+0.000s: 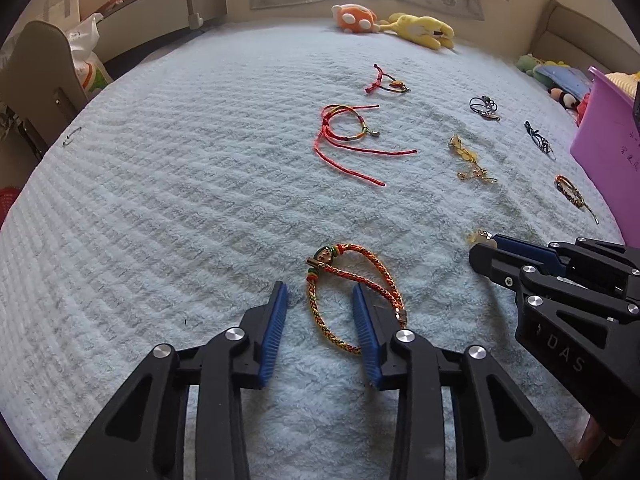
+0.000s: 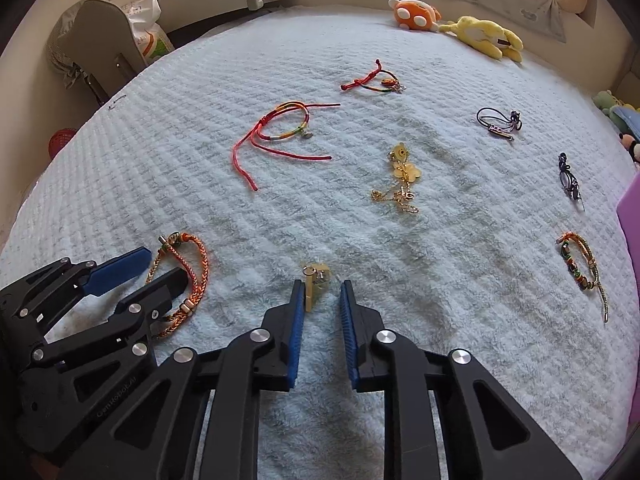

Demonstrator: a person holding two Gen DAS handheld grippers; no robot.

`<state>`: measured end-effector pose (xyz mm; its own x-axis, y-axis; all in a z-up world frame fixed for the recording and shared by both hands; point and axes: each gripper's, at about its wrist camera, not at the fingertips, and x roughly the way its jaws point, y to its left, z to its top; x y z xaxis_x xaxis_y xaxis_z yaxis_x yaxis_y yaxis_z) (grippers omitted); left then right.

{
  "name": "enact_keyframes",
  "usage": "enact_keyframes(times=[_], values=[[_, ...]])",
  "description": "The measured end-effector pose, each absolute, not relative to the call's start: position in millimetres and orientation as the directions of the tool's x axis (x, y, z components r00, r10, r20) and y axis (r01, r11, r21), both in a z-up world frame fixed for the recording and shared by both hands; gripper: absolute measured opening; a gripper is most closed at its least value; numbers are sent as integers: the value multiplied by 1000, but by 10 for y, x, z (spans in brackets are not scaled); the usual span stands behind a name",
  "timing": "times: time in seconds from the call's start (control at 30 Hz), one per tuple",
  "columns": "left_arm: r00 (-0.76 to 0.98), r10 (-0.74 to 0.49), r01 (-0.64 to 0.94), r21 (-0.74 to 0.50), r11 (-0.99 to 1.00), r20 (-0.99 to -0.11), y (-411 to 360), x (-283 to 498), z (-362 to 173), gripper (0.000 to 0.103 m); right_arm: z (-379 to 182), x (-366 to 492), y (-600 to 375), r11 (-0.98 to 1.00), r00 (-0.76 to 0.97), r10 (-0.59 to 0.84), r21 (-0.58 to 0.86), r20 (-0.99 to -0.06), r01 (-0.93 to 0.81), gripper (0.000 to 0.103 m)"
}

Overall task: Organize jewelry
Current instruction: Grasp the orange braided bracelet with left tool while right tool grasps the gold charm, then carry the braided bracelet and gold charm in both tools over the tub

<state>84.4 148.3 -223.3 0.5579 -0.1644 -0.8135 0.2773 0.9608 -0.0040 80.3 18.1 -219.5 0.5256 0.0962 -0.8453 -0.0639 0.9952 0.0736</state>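
Honestly, the braided bracelet [image 1: 352, 292] at lower centre looks light and floppy; left gripper [image 1: 320, 296] straddles one strand, jaws apart, gripping nothing. Right gripper [image 2: 322, 292], narrowly open, brackets a small pendant [image 2: 316, 280].

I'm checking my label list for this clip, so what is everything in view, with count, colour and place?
braided bracelet: one, orange-green, between left jaws
small charm: one, pale yellow, at right fingertips
red cord bracelets: two, mid bed
gold chain: one, centre
dark pieces: two, far right
beaded bracelet: one, multicolour, right edge
plush toys: two, orange and yellow, far edge
blanket: one, pale blue
bin: one, purple, right
left gripper: black, blue pads
right gripper: same
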Motion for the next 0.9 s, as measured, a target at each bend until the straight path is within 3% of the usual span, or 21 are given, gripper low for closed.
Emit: enact_keyframes(times=[0.03,0.1,0.17,0.6,0.9], values=[[556,-166,277,-6,961,-814,1482,843,-2230,23,-2190,802,191,995,525,99,74,-845,-68,5],[552,-171,276,-15,961,-816,1489,855,-2222,17,-2180,795,199,995,528,99,73,-844,-71,4],[545,-183,274,-32,961,-818,1513,868,-2211,4,-2167,782,194,995,529,103,79,-842,-68,3],[543,-217,280,-68,957,-811,1589,777,-1995,3,-2017,689,126,994,543,109,109,-833,-33,3],[540,-244,327,-66,943,-805,1611,707,-1568,3,-1654,504,133,993,543,103,121,-833,-3,3]])
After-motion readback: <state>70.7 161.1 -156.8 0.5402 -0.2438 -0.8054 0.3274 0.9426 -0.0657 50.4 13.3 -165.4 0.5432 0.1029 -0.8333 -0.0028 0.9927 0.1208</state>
